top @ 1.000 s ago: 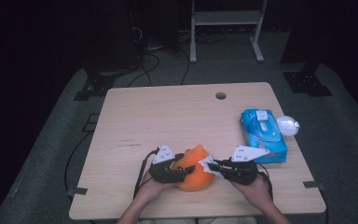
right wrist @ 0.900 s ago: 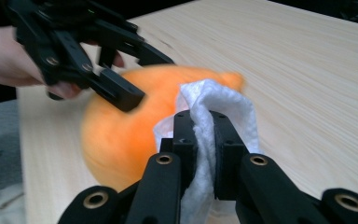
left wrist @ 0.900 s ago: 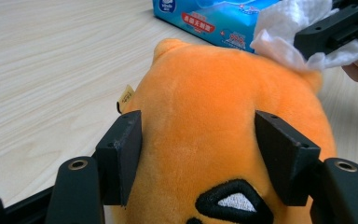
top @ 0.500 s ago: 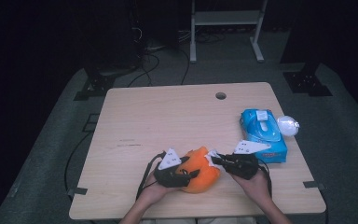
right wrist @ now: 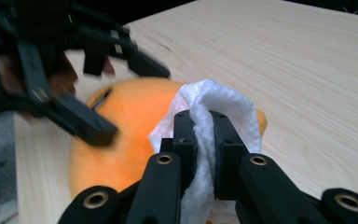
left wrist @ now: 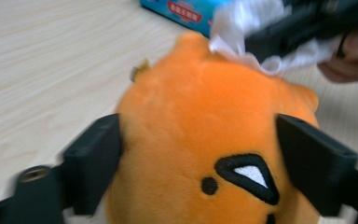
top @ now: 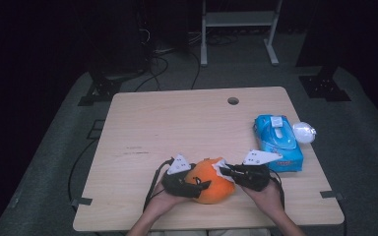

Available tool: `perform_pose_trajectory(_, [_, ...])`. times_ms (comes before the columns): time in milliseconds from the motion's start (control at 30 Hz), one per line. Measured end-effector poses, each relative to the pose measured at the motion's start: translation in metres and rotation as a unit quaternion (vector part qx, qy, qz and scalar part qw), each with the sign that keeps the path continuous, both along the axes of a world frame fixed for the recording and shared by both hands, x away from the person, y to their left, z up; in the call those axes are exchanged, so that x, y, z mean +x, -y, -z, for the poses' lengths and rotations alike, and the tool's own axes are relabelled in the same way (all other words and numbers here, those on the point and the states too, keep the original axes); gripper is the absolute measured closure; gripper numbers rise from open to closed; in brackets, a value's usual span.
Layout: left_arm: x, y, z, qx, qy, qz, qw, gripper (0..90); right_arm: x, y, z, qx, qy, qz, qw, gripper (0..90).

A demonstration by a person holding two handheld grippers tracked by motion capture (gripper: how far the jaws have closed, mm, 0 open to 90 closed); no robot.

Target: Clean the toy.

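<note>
An orange plush toy [top: 210, 189] with a stitched black face [left wrist: 191, 116] lies near the table's front edge. My left gripper [top: 203, 187] grips it from the left, a black jaw against each side of it [left wrist: 198, 154]. Those jaws have just been opening, with the toy still between them. My right gripper [top: 225, 170] comes in from the right, shut on a crumpled white wipe [right wrist: 214, 98]. The wipe [top: 220, 168] rests against the toy's top [right wrist: 126, 126]. In the left gripper view the wipe [left wrist: 242, 28] touches the toy's far edge.
A blue pack of wipes [top: 278, 140] lies at the table's right edge, just behind my right hand. A white round object [top: 303, 131] sits beside it. A cable hole [top: 233, 101] is at the back of the wooden table [top: 177, 128].
The left gripper has shifted slightly to the right along the toy. The right gripper keeps the wipe on the toy's top and has barely moved.
</note>
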State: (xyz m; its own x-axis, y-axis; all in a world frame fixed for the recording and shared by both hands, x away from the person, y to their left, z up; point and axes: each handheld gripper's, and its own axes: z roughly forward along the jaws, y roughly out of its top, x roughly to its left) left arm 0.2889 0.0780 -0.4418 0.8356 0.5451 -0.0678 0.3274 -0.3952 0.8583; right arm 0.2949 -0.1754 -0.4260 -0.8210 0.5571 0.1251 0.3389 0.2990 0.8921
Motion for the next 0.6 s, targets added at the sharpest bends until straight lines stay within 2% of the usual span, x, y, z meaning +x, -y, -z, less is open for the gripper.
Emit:
perform_pose_trajectory(67, [-0.007,0.006,-0.003,0.017,0.02,0.014,0.9996,27.9,-0.006,-0.008,-0.005,0.005,0.012,-0.015,0.9998,81.5])
perform_pose_trajectory(133, [-0.01,0.008,-0.004,0.017,0.028,0.019,0.9993,28.4,-0.008,-0.012,-0.009,-0.01,0.027,-0.02,0.9994,81.5])
perform_pose_trajectory(167, [-0.009,0.006,-0.005,0.012,0.026,0.021,0.9994,28.3,-0.006,-0.011,-0.009,-0.01,0.023,-0.019,0.9995,81.6])
perform_pose_trajectory(200, [-0.006,0.003,-0.006,0.002,0.019,0.02,0.9996,27.0,-0.003,-0.008,-0.007,-0.005,0.014,-0.015,0.9998,81.6])
perform_pose_trajectory(267, [0.0,-0.004,-0.009,-0.016,-0.001,0.005,0.9999,21.0,0.001,-0.002,-0.002,-0.018,0.014,-0.005,0.9997,81.7])
perform_pose_trajectory(333, [0.006,-0.008,-0.008,-0.012,-0.022,-0.019,0.9995,12.9,0.0,0.0,-0.001,-0.022,0.013,0.0,0.9997,81.7])
perform_pose_trajectory(367, [0.009,-0.01,-0.007,-0.018,-0.04,-0.023,0.9988,10.8,0.0,-0.001,-0.001,-0.025,0.017,-0.002,0.9995,81.7])
perform_pose_trajectory(433, [0.012,-0.011,-0.001,-0.029,-0.078,-0.02,0.9964,13.5,-0.002,-0.003,-0.001,-0.03,0.02,-0.003,0.9993,81.6])
perform_pose_trajectory(467, [0.011,-0.01,0.001,-0.031,-0.078,-0.017,0.9964,17.5,-0.001,-0.004,-0.001,-0.027,0.019,-0.003,0.9994,81.7])
perform_pose_trajectory(533, [0.007,-0.008,0.0,-0.026,-0.05,-0.018,0.9982,28.8,0.0,-0.006,-0.002,-0.023,0.018,-0.003,0.9996,81.6])
perform_pose_trajectory(600, [0.001,-0.003,-0.005,-0.017,0.001,-0.023,0.9996,36.9,0.001,-0.007,-0.008,-0.005,0.017,-0.005,0.9998,81.6])
